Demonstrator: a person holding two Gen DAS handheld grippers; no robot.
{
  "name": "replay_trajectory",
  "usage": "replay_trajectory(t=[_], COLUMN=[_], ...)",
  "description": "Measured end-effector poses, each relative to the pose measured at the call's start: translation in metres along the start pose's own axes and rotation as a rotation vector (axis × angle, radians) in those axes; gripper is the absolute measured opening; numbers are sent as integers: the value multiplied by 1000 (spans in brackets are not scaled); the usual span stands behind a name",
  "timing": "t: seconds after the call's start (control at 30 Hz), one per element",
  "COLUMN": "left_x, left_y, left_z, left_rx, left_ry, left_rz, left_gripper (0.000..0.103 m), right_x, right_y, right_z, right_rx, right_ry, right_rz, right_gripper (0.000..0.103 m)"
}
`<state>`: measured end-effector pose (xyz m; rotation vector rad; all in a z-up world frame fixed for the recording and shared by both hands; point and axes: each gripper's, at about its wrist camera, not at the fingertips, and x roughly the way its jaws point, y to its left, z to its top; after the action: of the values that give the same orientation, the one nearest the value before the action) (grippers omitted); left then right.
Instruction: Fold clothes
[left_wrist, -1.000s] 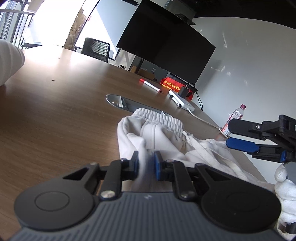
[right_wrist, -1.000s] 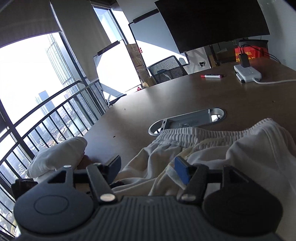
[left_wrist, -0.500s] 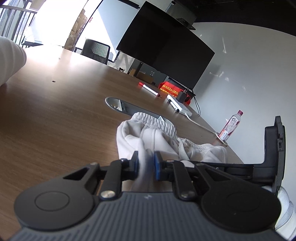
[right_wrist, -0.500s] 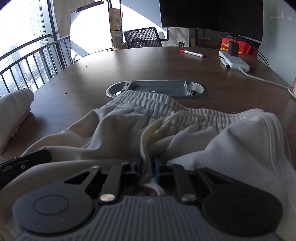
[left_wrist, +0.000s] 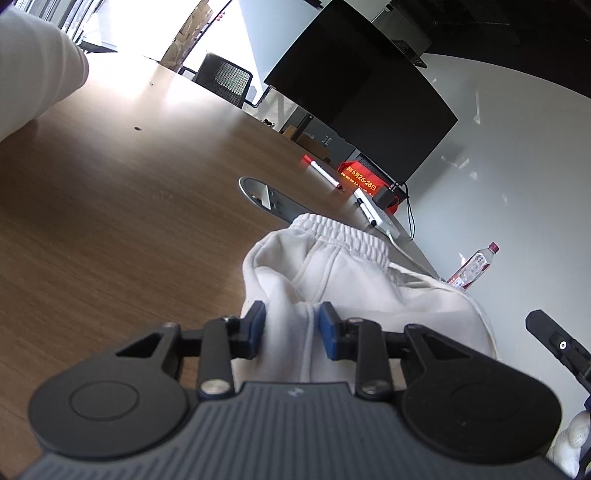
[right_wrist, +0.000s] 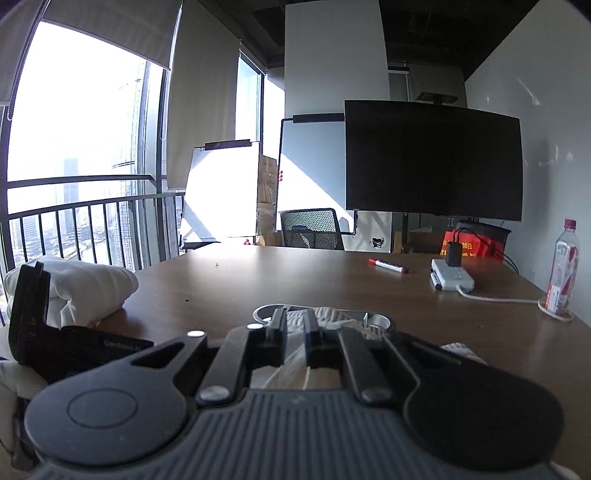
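The cream pants (left_wrist: 332, 273) are lying bunched on the brown bench (left_wrist: 110, 221), their elastic waistband nearest the grey cable port (left_wrist: 266, 197) set in the bench top.

The left claw (left_wrist: 291, 326) is gripping a fold of the pants: cloth is filling the gap between its blue pads (left_wrist: 330, 330), and the jaws are easing apart while the pads are still pressing on it. From this fold the fabric is running up and away toward the waistband.

The right claw (right_wrist: 294, 341) is pointing nearly level over the bench with its jaws close together and opening slightly. A strip of pale cloth is showing between and under its pads (right_wrist: 309, 341); it seems pinched there, though the view is too cramped to be sure how firmly. The port is peeking out just past its tips.

At the left edge of the right wrist view, a second white garment (right_wrist: 92, 291) is sitting heaped on the bench. Farther back are lying a red marker (right_wrist: 388, 266) and a white power strip (right_wrist: 452, 278), and a water bottle (right_wrist: 563, 269) is standing upright near the right edge.
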<state>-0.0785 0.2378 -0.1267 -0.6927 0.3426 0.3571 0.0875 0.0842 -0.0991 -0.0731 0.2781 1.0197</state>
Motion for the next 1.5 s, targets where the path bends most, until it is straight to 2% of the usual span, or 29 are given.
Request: replay_trajectory(t=[0.1,0.17,0.2,0.27,0.33,0.43,0.5,0.67,0.87,0.93,1.0,1.07,1.17,1.23,1.3,1.33,1.4,1.5], left_x=[-9,-20,-25,-31,-31,-26,-24,-20,-18,-16,-15,-13,-12,-11,-11,-11,-11,-10], left_y=[-12,-29,-37,-51,-59,-66,-68,-69,-65,-63,-61,-59,-57,-55,-51,-50,-48,-47], left_z=[-4,-10,-13,-22,-29,-37,-41,-46,-44,-42,-40,-38,-36,-33,-30,-28,-26,-24], left_rx=[77,192,246,337,385,436,457,484,483,470,454,437,421,398,370,356,334,313], left_ry=[-67,-142,-172,-183,-138,-85,-59,-48,-49,-46,-43,-41,-46,-51,-56,-58,-61,-52], left_rz=[8,-2,-24,-132,-252,-327,-351,-350,-346,-350,-353,-352,-342,-330,-313,-305,-292,-277], left_gripper=[13,11,10,10,10,10,10,10,10,10,10,10,12,21,39,44,66,80], right_x=[1,5,7,10,7,22,39,97,141,159,169,175,170,162,149,142,125,106], right_y=[-13,-19,-24,-31,-37,-40,-39,-17,20,27,23,14,-1,-3,-4,-5,-7,-10], right_z=[0,3,5,8,11,13,16,18,18,13,9,5,3,5,8,9,10,2], right_rx=[82,119,142,179,195,213,222,215,100,72,122,189,246,252,249,249,252,247], right_ry=[11,37,54,80,109,158,205,350,408,444,473,491,440,386,310,278,215,151], right_rz=[14,19,38,72,69,63,79,133,109,65,77,96,89,66,28,14,-14,-34], right_gripper=[31,68,71,71,73,74,77,80,81,78,57,17,11,10,10,9,9,9])
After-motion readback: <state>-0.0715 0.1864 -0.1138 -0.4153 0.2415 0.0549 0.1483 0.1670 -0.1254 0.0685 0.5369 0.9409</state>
